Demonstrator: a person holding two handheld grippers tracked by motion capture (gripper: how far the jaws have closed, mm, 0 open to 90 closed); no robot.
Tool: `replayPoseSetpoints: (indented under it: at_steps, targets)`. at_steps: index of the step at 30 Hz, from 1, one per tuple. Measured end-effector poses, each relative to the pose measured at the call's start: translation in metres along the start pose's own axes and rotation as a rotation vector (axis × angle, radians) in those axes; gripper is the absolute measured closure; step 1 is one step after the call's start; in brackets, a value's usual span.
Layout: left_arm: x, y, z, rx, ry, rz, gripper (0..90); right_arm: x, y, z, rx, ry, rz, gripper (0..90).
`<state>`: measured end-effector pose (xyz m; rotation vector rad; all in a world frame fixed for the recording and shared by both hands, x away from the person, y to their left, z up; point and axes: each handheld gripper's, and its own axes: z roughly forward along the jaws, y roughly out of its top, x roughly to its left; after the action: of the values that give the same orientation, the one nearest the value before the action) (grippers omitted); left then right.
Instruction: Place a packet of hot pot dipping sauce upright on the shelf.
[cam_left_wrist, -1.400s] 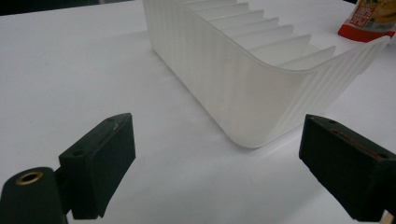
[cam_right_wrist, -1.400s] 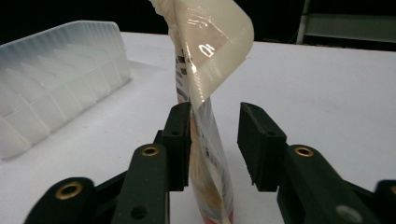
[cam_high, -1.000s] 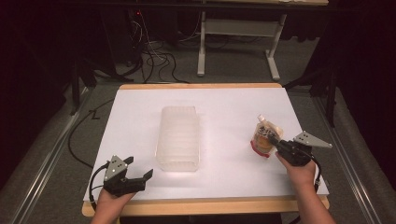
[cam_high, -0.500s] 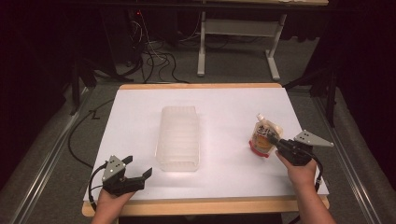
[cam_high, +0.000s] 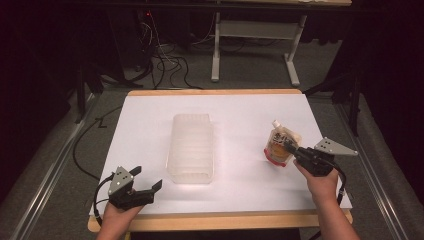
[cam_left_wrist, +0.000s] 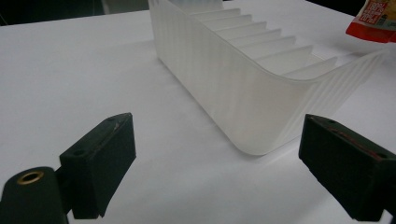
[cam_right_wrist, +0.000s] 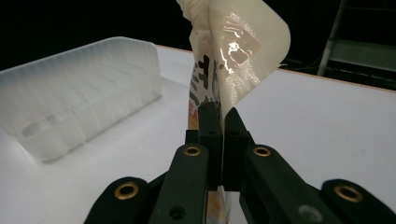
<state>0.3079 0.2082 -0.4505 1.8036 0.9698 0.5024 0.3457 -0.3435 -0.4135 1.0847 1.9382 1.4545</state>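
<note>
Pouch (cam_high: 281, 145) first: my right fingers (cam_right_wrist: 208, 122) are clamped on its side seam, and it stands upright on the desk (cam_high: 240, 115) toward the right side, spout up, its film curling over above the grip. My left fingers (cam_left_wrist: 103, 156) are spread wide with nothing between them, resting low near the front left corner of the desk, aimed at the near end of the bin (cam_high: 191, 147).

I judge this to be the pick-up stage, with the pouch gripped but not yet carried. The likely next move is to lift it and take it left to the bin, which needs a firm pinch, since the film is limp.

The white desk between pouch and bin is bare. The bin sits lengthwise mid-desk, its ribbed slots open upward.
</note>
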Motion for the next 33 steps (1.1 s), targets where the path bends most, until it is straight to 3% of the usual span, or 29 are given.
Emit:
replayPoseSetpoints:
  at_steps: [17, 18, 24, 33]
  targets:
    - [-0.001, 0.0, -0.004, -0.003, 0.007, 0.005, 11.3, 0.026, 0.017, 0.016, -0.032, 0.116, -0.042, 90.0]
    - [-0.001, 0.001, -0.005, -0.005, 0.008, 0.005, 11.3, 0.029, 0.02, 0.019, -0.032, 0.14, -0.057, 90.0]
    - [-0.004, 0.001, -0.008, -0.006, 0.011, 0.006, 11.2, 0.037, 0.026, 0.027, -0.026, 0.172, -0.085, 90.0]
    - [-0.002, -0.001, -0.009, -0.003, 0.021, 0.001, 10.9, 0.05, 0.037, 0.046, -0.036, 0.265, -0.105, 90.0]
